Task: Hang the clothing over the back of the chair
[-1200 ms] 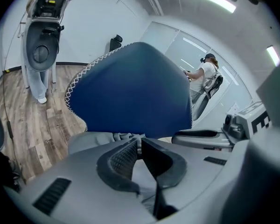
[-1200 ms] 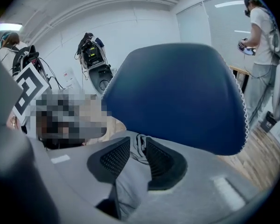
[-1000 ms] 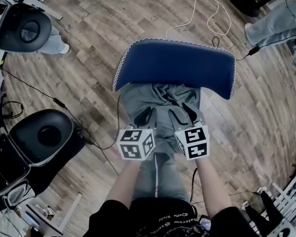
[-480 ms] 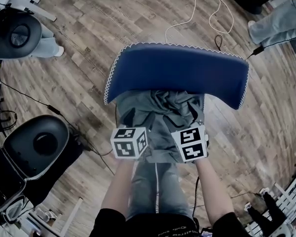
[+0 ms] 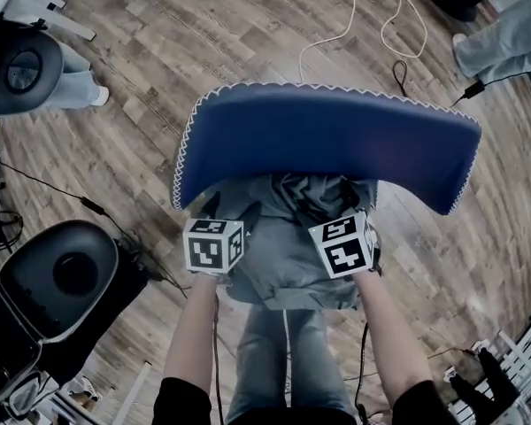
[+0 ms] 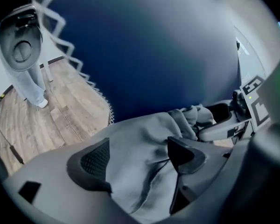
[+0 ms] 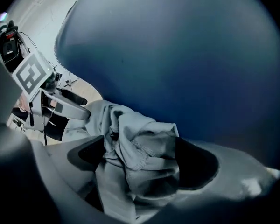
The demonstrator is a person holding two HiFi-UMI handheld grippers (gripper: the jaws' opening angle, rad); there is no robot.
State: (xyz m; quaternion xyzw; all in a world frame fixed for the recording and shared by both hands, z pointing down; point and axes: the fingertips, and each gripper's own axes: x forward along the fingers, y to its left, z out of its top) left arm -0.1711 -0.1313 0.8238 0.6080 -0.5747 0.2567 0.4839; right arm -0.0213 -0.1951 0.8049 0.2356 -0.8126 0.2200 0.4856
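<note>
Both released: left tongs point(image 5: 229, 211) and right tongs point(image 5: 352, 212) had just been spreading, with the grey clothing point(image 5: 292, 259) loose between each pair and bunched against the near edge of the blue chair back point(image 5: 327, 140). Bare wood floor point(image 5: 159, 51) lay open on both sides, cable point(image 5: 372, 16) beyond. Since a second earlier I'd dropped both tongs closer to that edge.

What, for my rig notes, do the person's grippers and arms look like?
The left gripper and right gripper each carry a white cube with black square markers and two dark wedge-shaped fingers on a grey body. Forearms are bare below black sleeves; a thin dark cable trails beside each.
</note>
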